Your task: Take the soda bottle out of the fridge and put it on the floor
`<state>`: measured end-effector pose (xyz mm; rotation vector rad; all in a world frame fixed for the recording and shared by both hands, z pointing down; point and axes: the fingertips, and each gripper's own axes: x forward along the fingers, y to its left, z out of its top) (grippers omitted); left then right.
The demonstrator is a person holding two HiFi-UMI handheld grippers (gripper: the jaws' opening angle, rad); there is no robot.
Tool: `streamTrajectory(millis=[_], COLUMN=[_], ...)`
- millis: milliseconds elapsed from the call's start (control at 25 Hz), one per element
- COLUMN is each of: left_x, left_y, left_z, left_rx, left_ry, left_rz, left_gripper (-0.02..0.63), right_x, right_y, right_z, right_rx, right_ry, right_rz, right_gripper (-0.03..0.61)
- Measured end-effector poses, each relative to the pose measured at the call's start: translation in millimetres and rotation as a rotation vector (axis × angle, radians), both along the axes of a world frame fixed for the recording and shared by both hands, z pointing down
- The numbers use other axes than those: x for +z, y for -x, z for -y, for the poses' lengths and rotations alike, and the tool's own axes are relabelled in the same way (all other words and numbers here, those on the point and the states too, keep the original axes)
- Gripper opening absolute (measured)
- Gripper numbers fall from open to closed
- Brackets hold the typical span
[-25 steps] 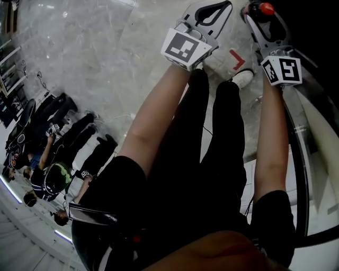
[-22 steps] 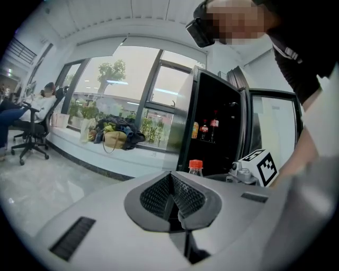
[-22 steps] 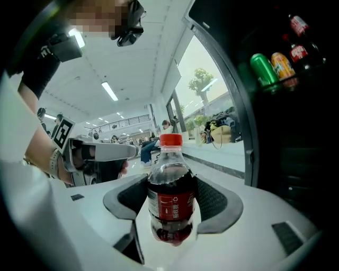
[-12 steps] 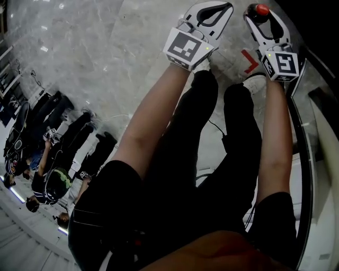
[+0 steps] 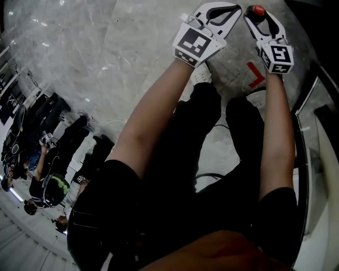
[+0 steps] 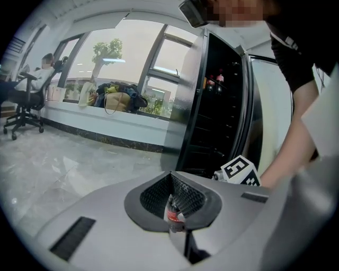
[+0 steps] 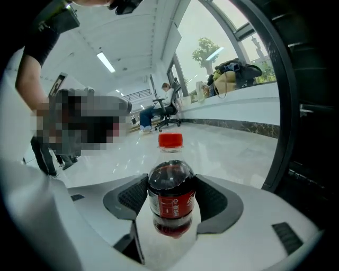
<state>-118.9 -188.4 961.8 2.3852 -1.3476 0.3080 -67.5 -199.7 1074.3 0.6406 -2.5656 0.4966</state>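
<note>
The soda bottle (image 7: pixel 170 198), dark cola with a red label and red cap, stands upright between the pads of my right gripper (image 7: pixel 170 211), which is shut on its body. In the head view only its red cap (image 5: pixel 258 9) shows, at the tip of the right gripper (image 5: pixel 258 18) held out over the marble floor (image 5: pixel 106 53). My left gripper (image 5: pixel 220 13) is just to the left of it, jaws together and holding nothing. In the left gripper view the tips (image 6: pixel 175 219) meet, and a sliver of a red-labelled bottle (image 6: pixel 173 213) shows through the gap. The fridge (image 6: pixel 222 116) stands open.
More bottles (image 6: pixel 212 82) sit on an upper fridge shelf. The fridge's door edge (image 5: pixel 312 132) runs down the right of the head view. A red tape corner (image 5: pixel 257 78) marks the floor by my white shoe (image 5: pixel 201 74). Several people (image 5: pixel 47 174) sit at the far left.
Both grippers have moved farther out and closer together over the floor, the right one still holding the bottle. The red tape mark and shoes have shifted lower in the head view.
</note>
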Motion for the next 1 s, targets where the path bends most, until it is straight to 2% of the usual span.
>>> streamTrajectory(millis=[280, 480, 800, 1000], left_x=[47, 62, 57, 30], left_y=[14, 20, 17, 11], left_z=[10, 8, -1, -7], left_rx=[-0.01, -0.032, -0.017, 0.002], left_ry=[0.006, 0.02, 0.049, 0.053], left_rz=[0.005, -0.005, -0.001, 0.014], left_gripper=[-0.002, -0.002, -0.002, -0.002], right_x=[82, 107, 113, 86], right_y=[13, 12, 7, 2], right_z=[8, -6, -33, -32], right_rx=[-0.059, -0.101, -0.15, -0.156], right_ry=[0.021, 0.03, 0.056, 0.05], right_rz=[-0.083, -0.136, -0.182, -0.197], right_gripper=[0.29, 0.29, 0.29, 0.291])
